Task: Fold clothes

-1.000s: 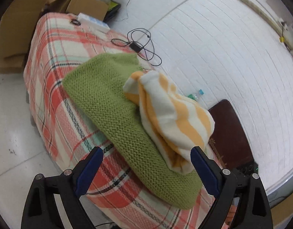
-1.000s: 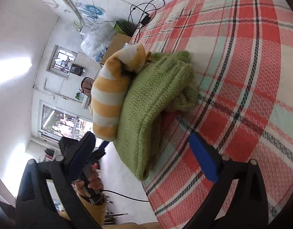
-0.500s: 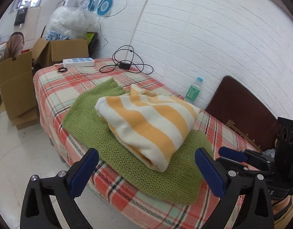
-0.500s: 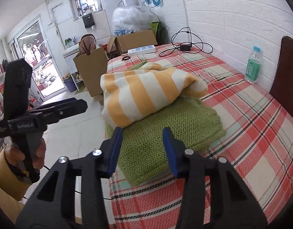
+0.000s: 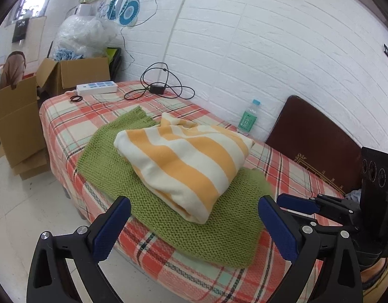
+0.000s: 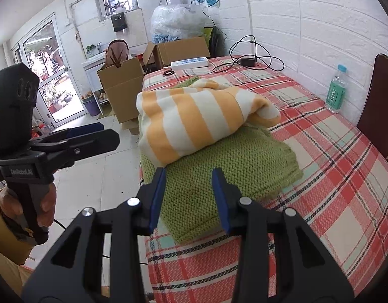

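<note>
A folded orange-and-white striped garment [image 5: 186, 159] lies on top of a folded green knit garment [image 5: 214, 224] on the plaid-covered bed [image 5: 67, 116]. My left gripper [image 5: 194, 224] is open and empty, held back from the near edge of the pile. My right gripper [image 6: 188, 197] is partly open and empty, hovering just before the green knit [image 6: 234, 166], below the striped garment [image 6: 194, 118]. The right gripper shows at the right of the left wrist view [image 5: 302, 205]. The left gripper shows at the left of the right wrist view [image 6: 87, 132].
A power strip [image 5: 96, 87], a black charger with cables [image 5: 157, 89] and a hair tie [image 5: 76, 98] lie at the bed's far end. A water bottle [image 5: 249, 118] stands by the brick wall. A dark headboard [image 5: 312, 141] is at right. Cardboard boxes [image 5: 17, 116] stand on the floor.
Both grippers pulled back from the pile and levelled out, so the views turned upright. The right gripper's jaws closed in to a narrower gap. The clothes lie still.
</note>
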Tool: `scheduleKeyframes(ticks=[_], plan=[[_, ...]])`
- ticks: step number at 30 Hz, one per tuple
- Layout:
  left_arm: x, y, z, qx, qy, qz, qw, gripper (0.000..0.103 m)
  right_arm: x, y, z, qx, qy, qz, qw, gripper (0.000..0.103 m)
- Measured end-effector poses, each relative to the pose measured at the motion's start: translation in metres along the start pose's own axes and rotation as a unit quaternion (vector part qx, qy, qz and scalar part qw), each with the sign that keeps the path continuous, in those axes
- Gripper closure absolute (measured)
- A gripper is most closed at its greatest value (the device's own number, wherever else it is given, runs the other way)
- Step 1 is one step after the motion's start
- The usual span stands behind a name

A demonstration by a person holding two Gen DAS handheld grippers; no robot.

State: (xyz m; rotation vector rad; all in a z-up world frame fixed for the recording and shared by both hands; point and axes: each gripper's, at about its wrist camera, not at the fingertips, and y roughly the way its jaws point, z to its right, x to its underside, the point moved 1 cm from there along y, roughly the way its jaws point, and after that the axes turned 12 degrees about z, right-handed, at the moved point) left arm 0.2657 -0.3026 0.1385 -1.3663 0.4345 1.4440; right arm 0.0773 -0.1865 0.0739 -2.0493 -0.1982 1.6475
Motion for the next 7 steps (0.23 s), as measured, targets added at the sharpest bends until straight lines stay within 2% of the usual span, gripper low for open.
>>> scheduleKeyframes(ticks=[3,7], plan=[[0.0,-0.001,0.008,-0.015,0.024,0.004,0.9996,0.002,0.0,-0.001,0.0,0.0,0.001,0.002,1.0,0.062],[0.0,-0.002,0.018,-0.015,0.035,0.006,0.9992,0.002,-0.001,-0.002,0.002,0.004,0.002,0.005,1.0,0.062]])
